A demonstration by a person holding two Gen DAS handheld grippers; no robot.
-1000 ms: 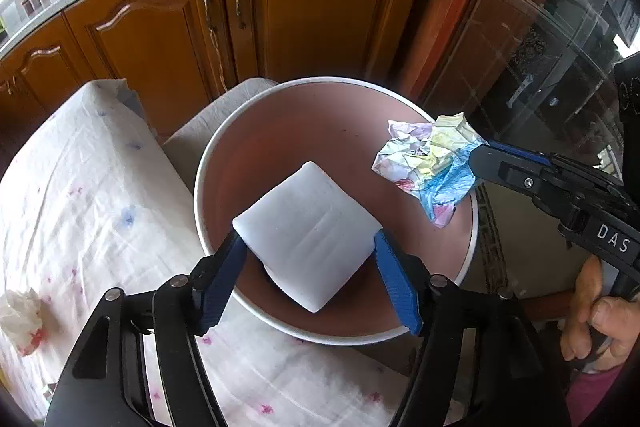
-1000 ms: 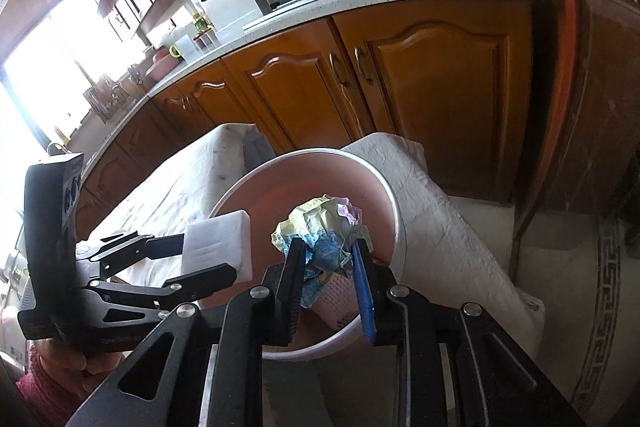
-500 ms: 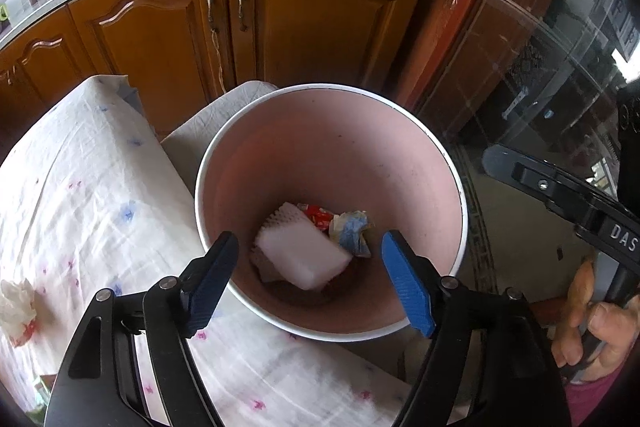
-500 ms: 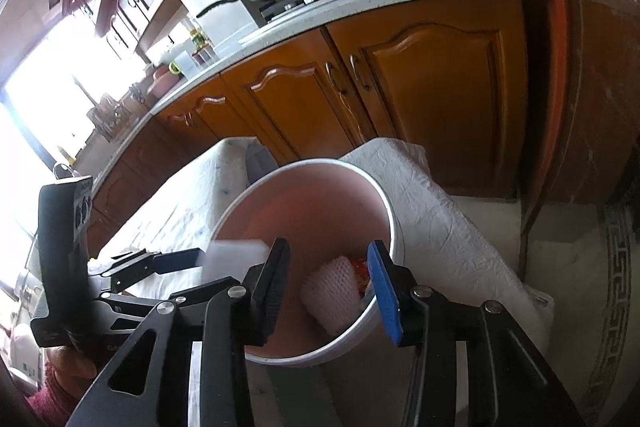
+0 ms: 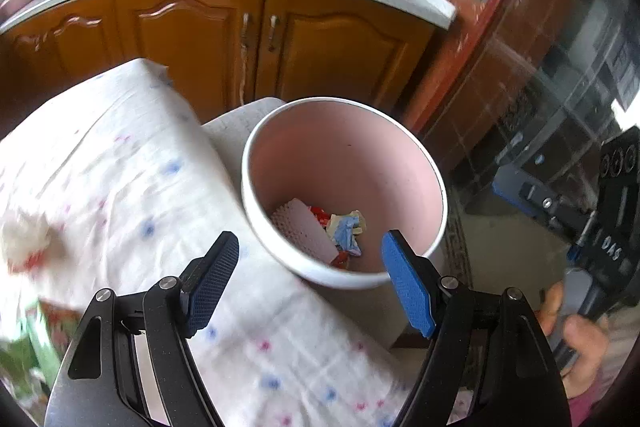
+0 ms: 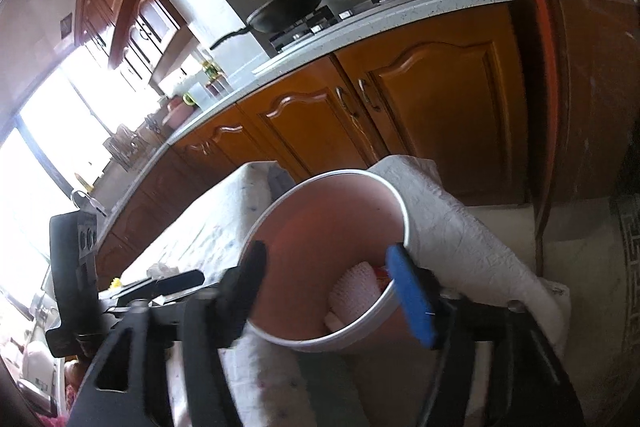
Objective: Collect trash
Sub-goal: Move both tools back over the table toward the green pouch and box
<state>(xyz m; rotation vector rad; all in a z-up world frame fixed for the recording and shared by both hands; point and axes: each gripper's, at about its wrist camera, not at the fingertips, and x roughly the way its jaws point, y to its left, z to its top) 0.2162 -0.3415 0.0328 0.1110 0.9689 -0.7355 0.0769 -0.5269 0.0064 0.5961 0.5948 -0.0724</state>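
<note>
A pink trash bin [image 5: 344, 155] with a white rim stands beside the cloth-covered table. Inside lie a white foam pad [image 5: 304, 231], a crumpled colourful wrapper [image 5: 346, 233] and red scraps. My left gripper [image 5: 310, 281] is open and empty, above the bin's near rim. My right gripper [image 6: 332, 285] is open and empty, held over the bin [image 6: 328, 223]; the foam pad [image 6: 356, 293] shows between its fingers. A crumpled white tissue [image 5: 24, 239] with red marks lies on the table at the left.
The table [image 5: 120, 163] has a white cloth with pink and blue dots. A green and red packet [image 5: 40, 343] lies at its lower left. Wooden cabinets [image 5: 224, 35] and a counter with a pan and pot stand behind. A glass-fronted cabinet [image 5: 552, 67] is to the right.
Both grippers let go of their loads: the foam pad and the crumpled wrapper dropped into the bin. Both grippers have since opened wider and pulled back from the bin.
</note>
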